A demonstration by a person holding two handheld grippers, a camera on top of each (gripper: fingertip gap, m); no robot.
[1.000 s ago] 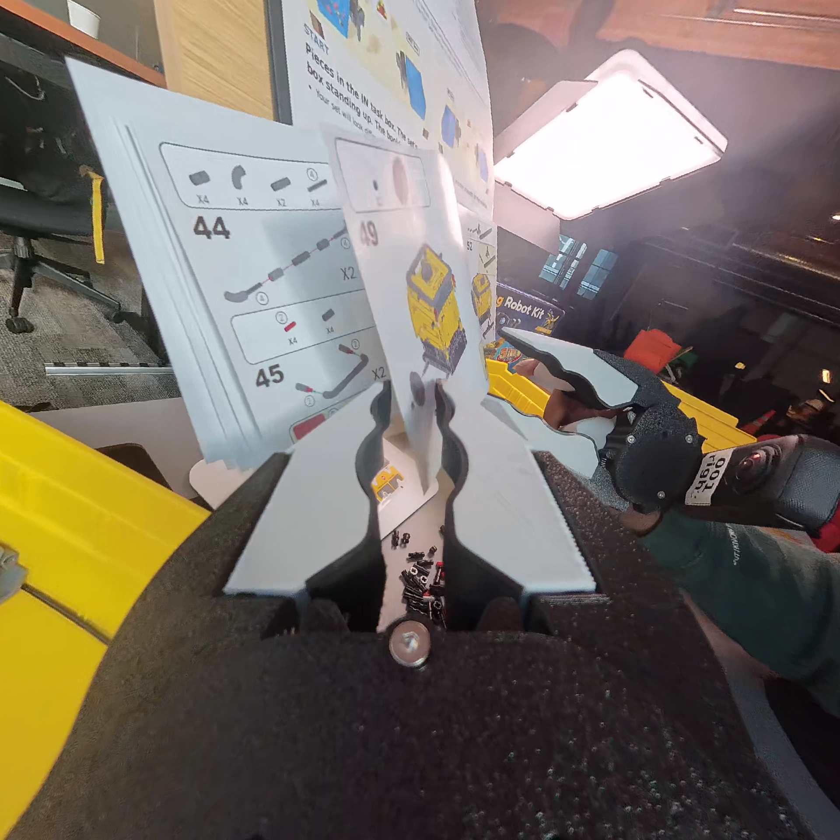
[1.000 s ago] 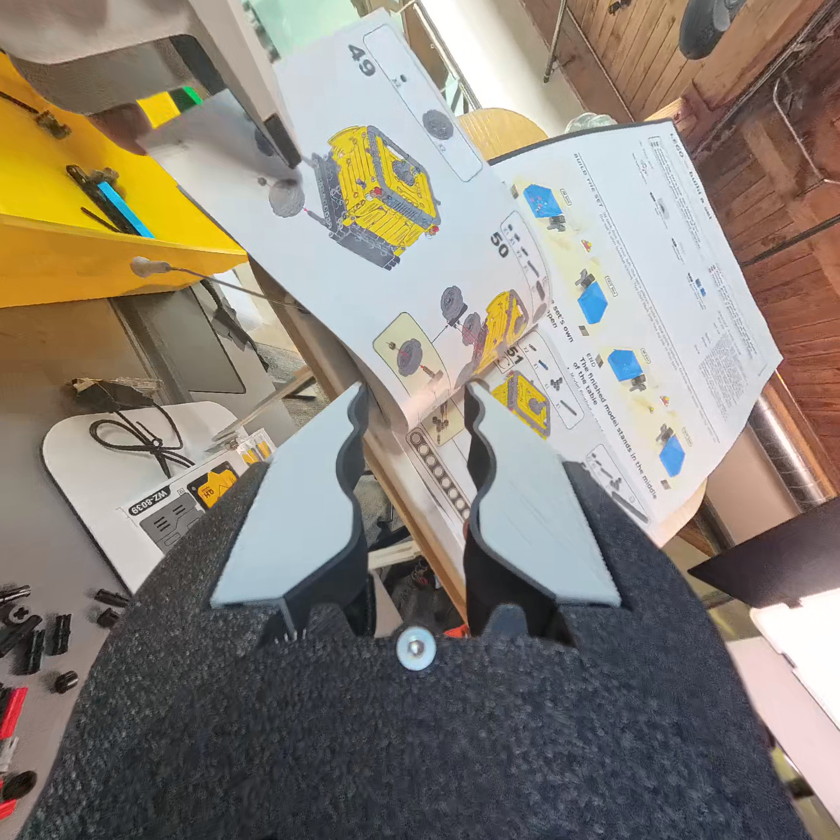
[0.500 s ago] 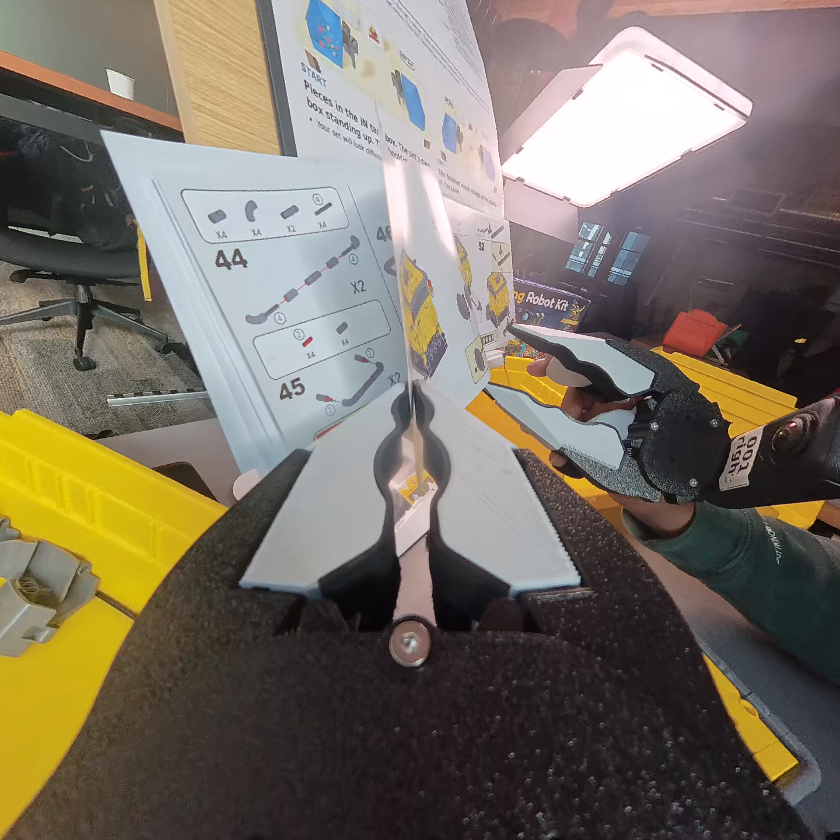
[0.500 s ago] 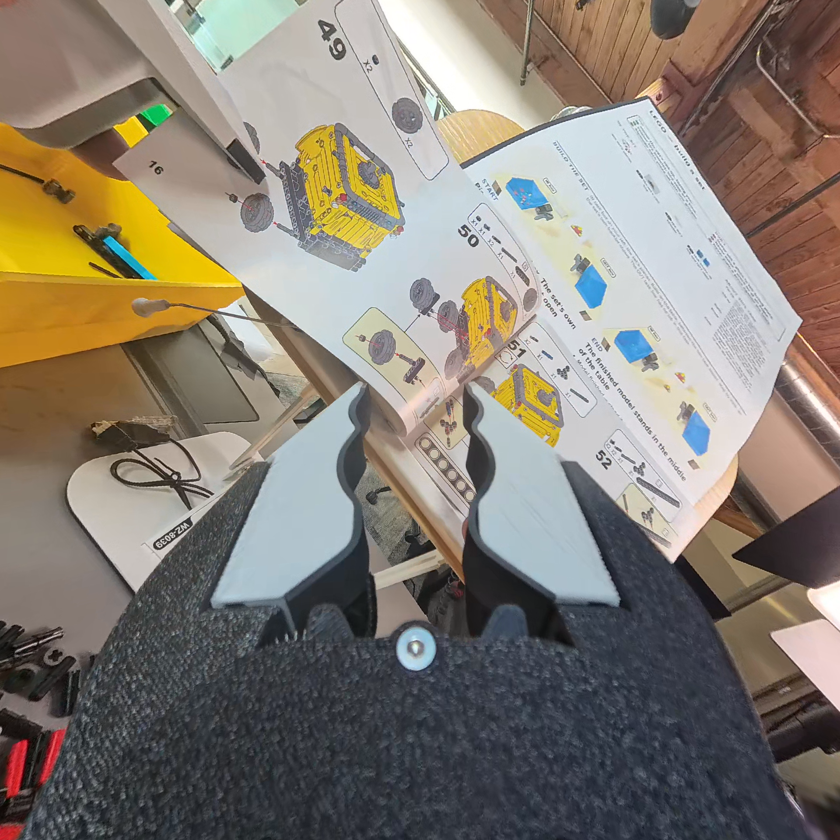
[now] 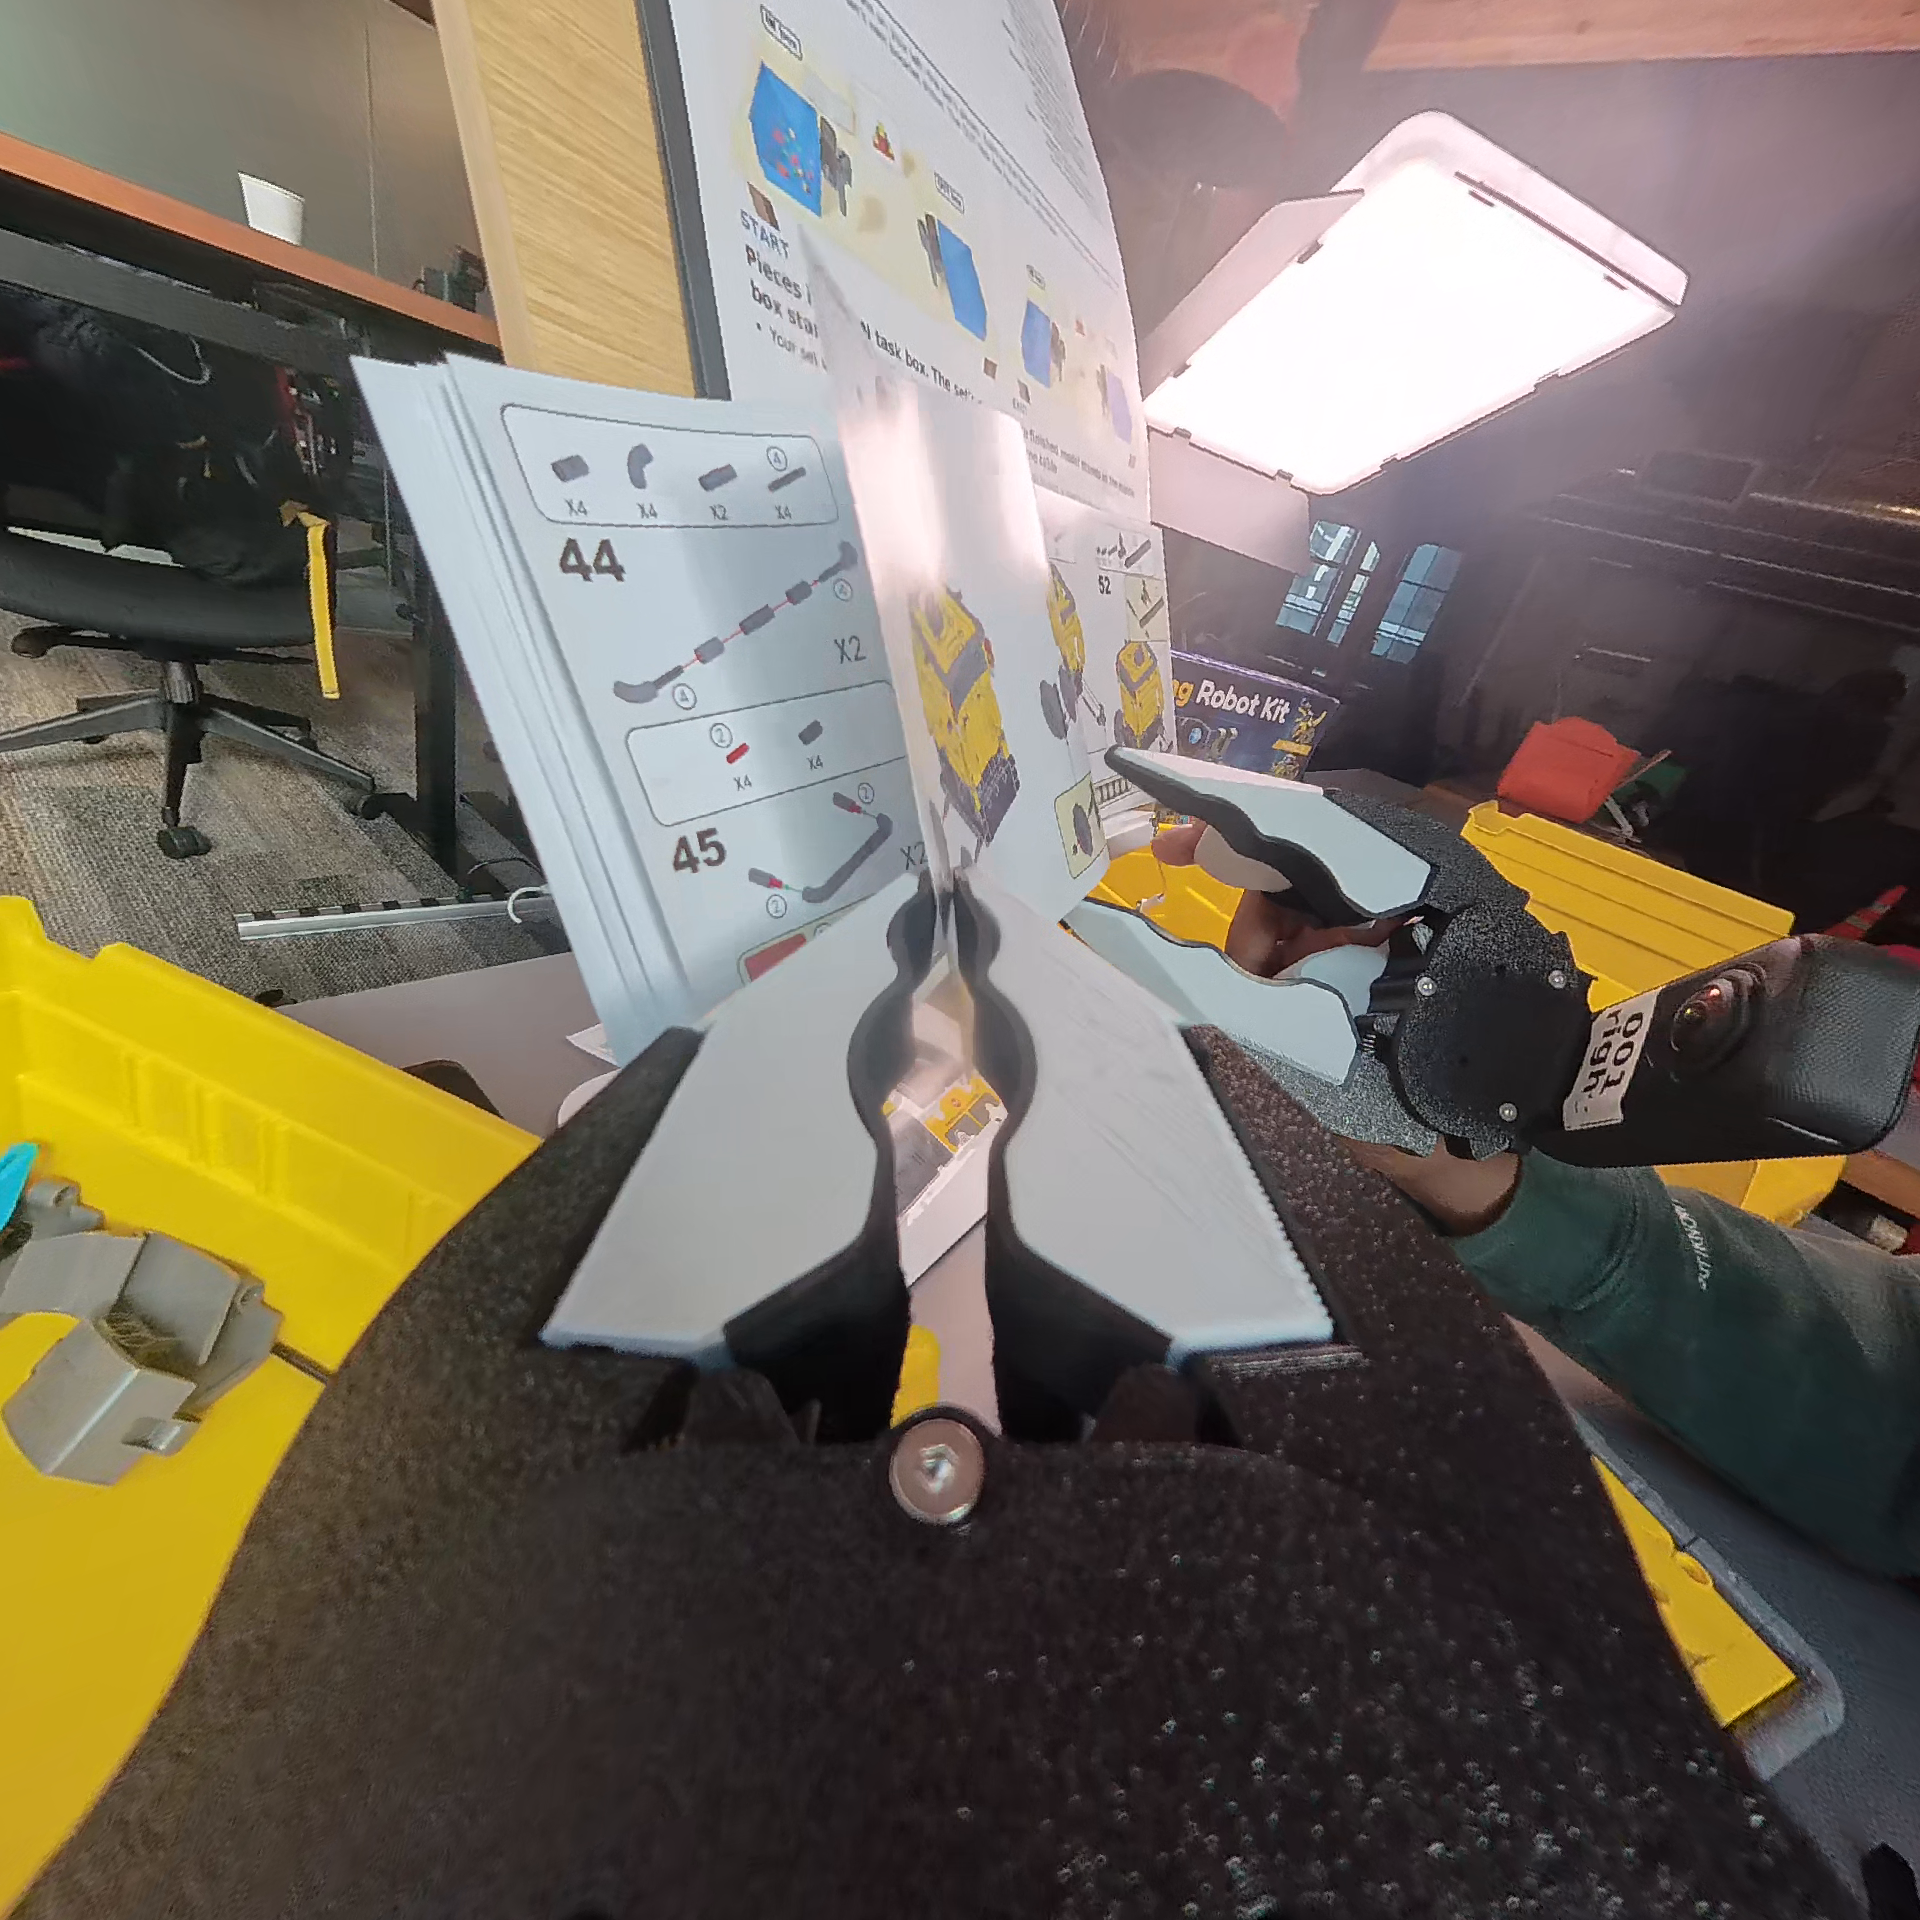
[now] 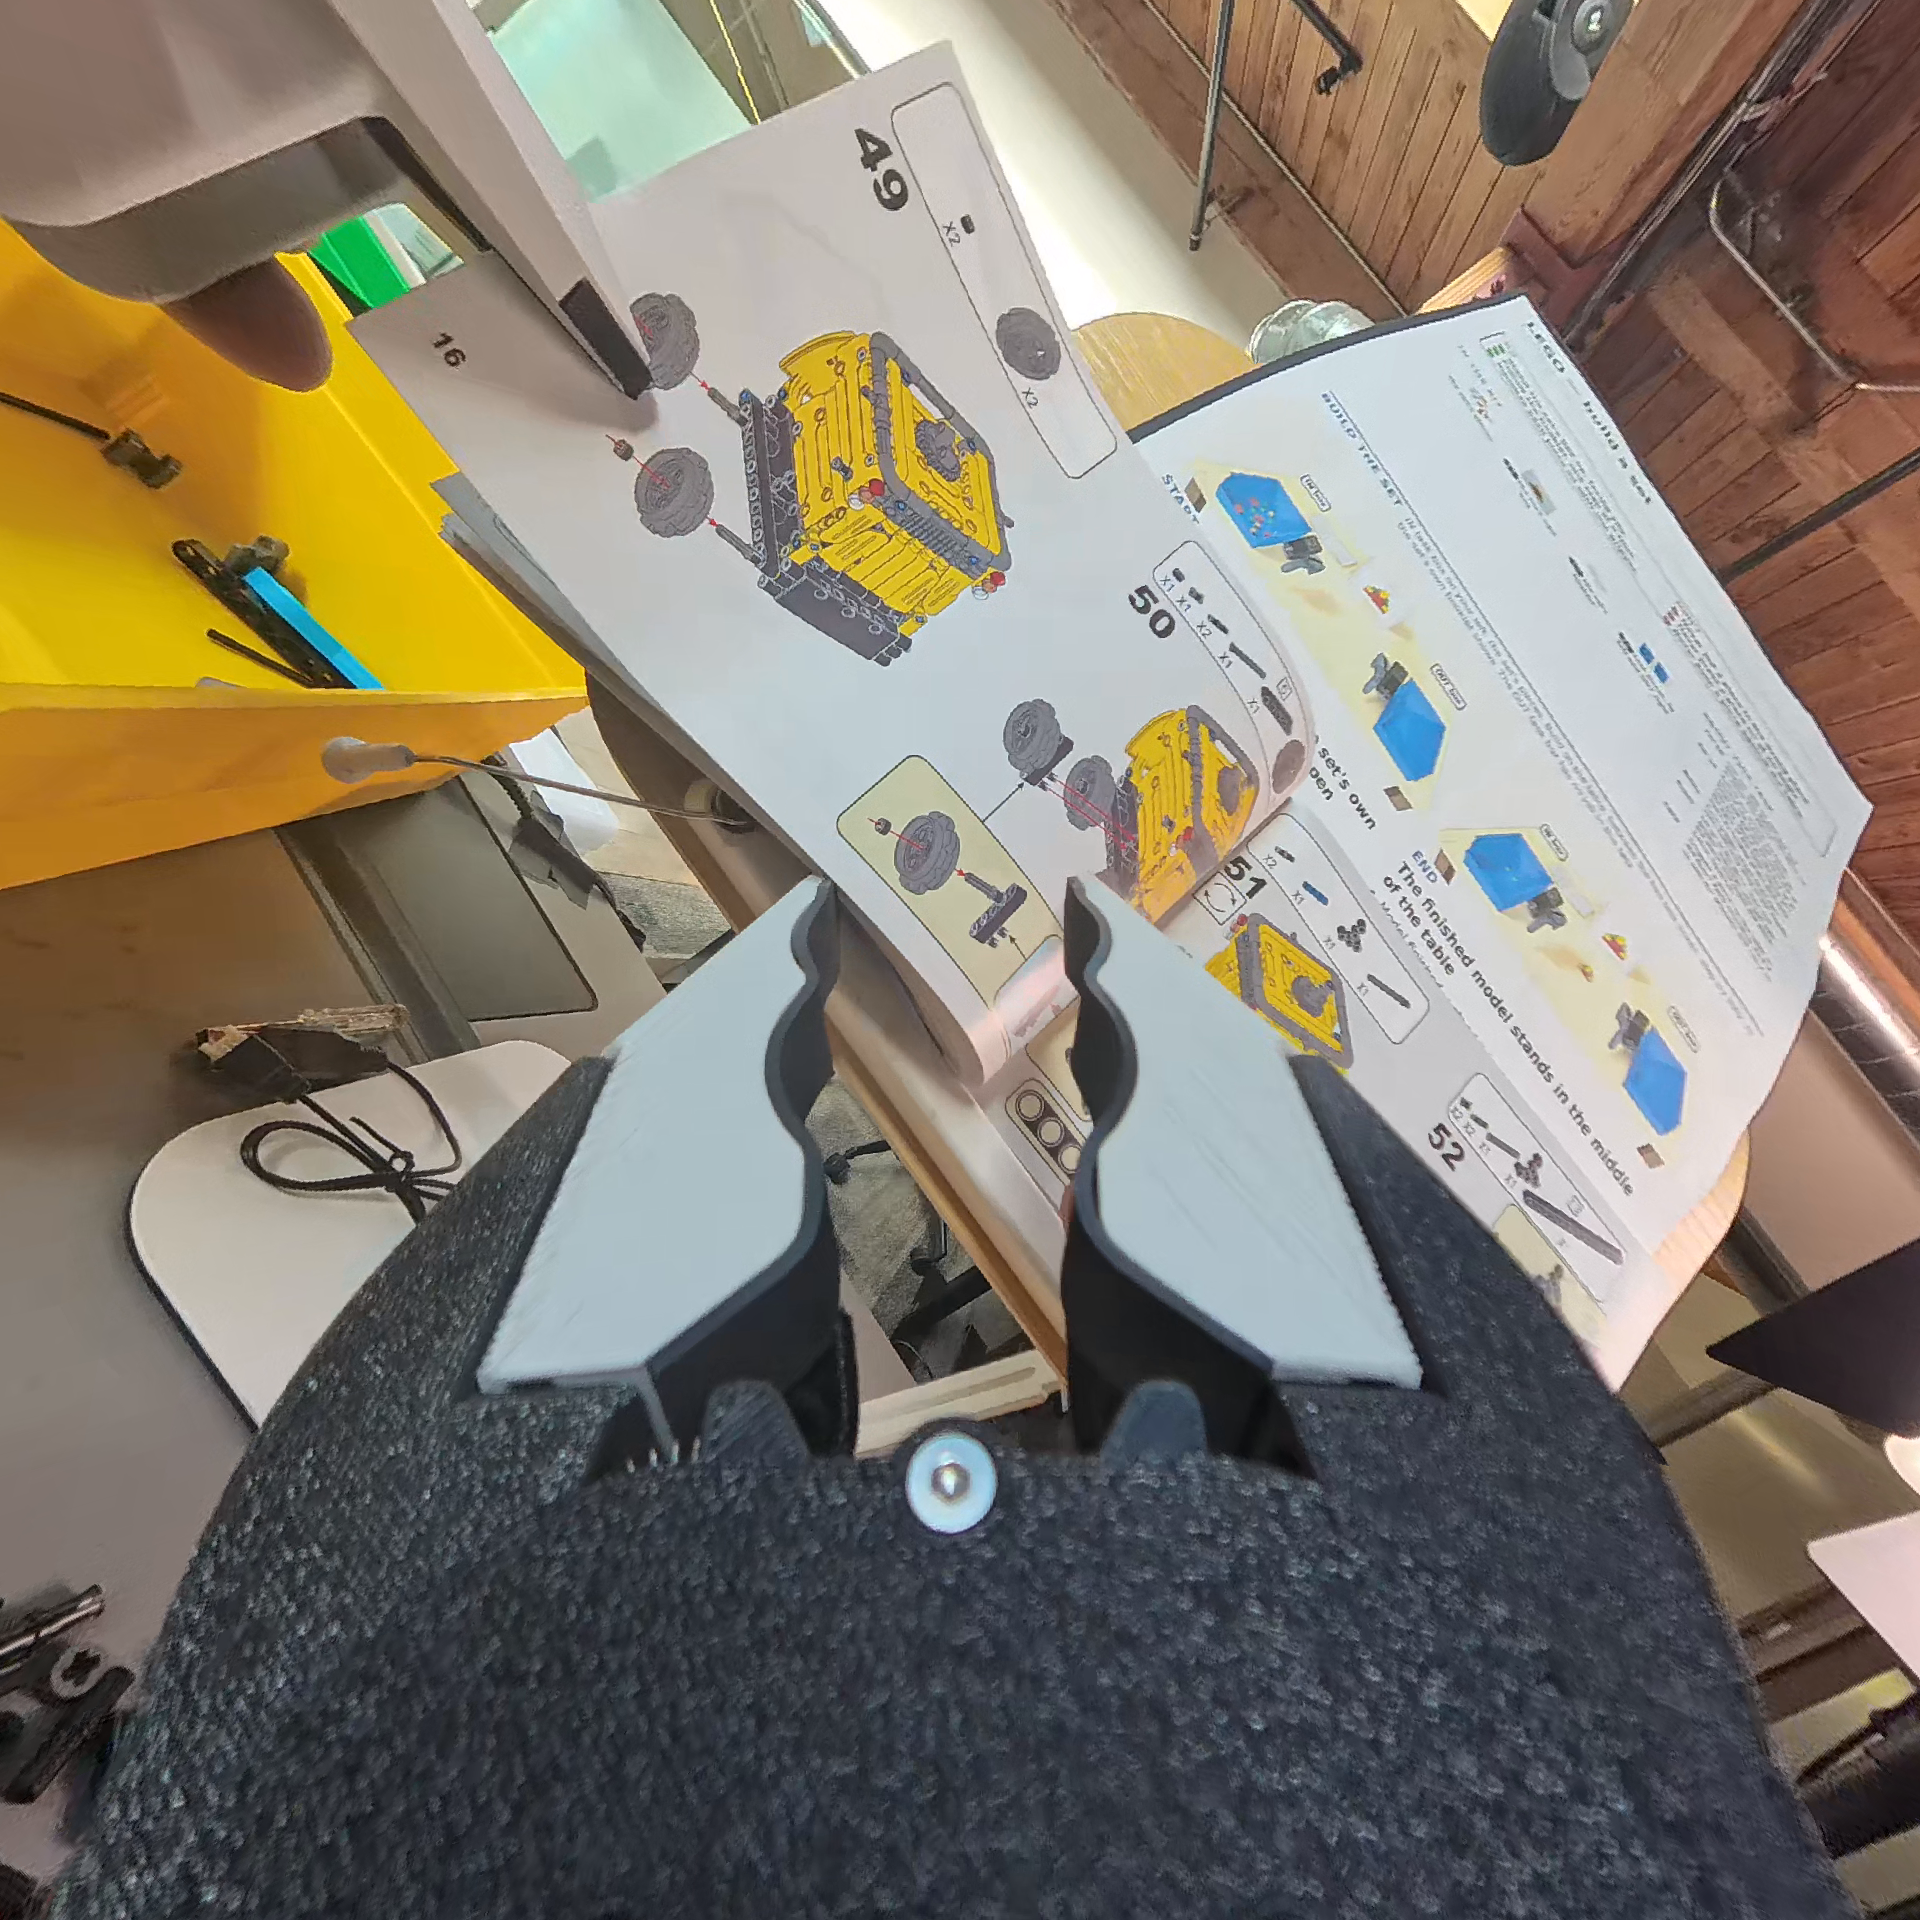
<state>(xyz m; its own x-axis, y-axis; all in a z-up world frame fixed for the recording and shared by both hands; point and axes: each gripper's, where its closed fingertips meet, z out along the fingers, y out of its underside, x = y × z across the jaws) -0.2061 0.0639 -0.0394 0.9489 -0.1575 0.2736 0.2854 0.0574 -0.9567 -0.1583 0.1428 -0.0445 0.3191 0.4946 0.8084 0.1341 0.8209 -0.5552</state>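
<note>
An open instruction booklet stands upright in front of me, with printed build steps and pictures of a yellow model. My left gripper is shut on the lower edge of one loose page, seen nearly edge-on. In the right wrist view the same page curves up and left, and the left gripper's fingers pinch its far corner. My right gripper is open, its jaws on either side of the page's rolled lower edge. It also shows at the right of the left wrist view, held by a hand in a green sleeve.
A large printed sheet stands behind the booklet. Yellow bins hold grey, black and blue parts. Small black parts lie on the grey table. A bright lamp panel, a boxed kit and an office chair stand farther off. The grippers' ends are close to 10 cm from one another.
My left gripper has closed on the loose page and swung it closer to edge-on. The right gripper stayed open and shifted slightly along the page's lower edge.
</note>
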